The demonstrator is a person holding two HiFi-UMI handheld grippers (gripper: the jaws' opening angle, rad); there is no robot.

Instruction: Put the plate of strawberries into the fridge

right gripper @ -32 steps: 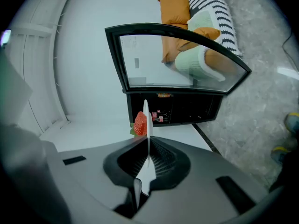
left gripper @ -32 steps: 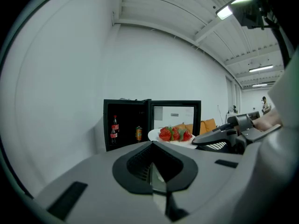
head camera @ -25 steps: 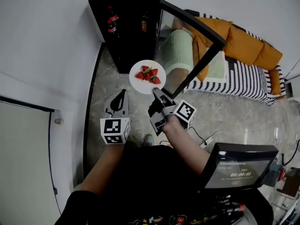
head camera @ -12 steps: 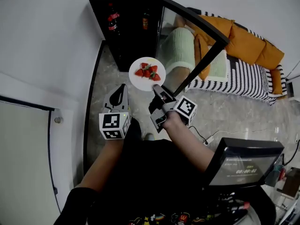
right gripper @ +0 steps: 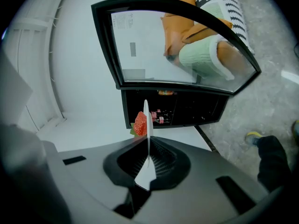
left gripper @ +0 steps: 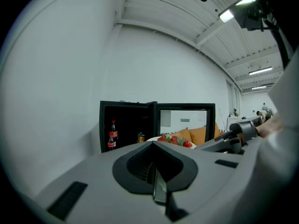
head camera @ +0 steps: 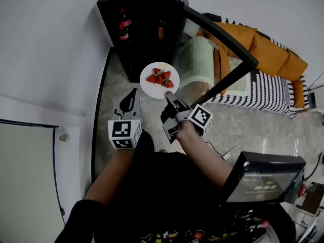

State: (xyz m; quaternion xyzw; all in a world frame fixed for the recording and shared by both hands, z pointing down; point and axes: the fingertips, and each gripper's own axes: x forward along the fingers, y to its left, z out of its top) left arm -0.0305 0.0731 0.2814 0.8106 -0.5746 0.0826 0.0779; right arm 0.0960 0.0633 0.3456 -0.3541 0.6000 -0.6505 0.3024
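White china seen edge-on is all that the right claw's own camera gives us of the plate [right gripper: 146, 120]: a thin line, with one of the strawberries [right gripper: 140, 123] peeking past it at 9 o'clock. The fridge [head camera: 139, 24] is dark inside. We make out two red-labelled bottles [head camera: 123, 28] and a can [head camera: 161, 30], but its shelves are hard to read. Its glass door [head camera: 223, 44] stands open toward 3 o'clock, and part of the orange sofa [head camera: 263, 49] shows through it. In the left claw's camera the plate is mostly hidden behind that claw's body.

The right claw [head camera: 168, 95] pinches the plate's near rim at 6 o'clock and holds it level in the air before the open fridge, the strawberries heaped in its middle. The forearm reaches forward from the body, with the marker cube turned up. The left claw [head camera: 130, 101] hangs at 8 o'clock from the plate, apart from it. Its jaws are pressed together on nothing and point toward the fridge.
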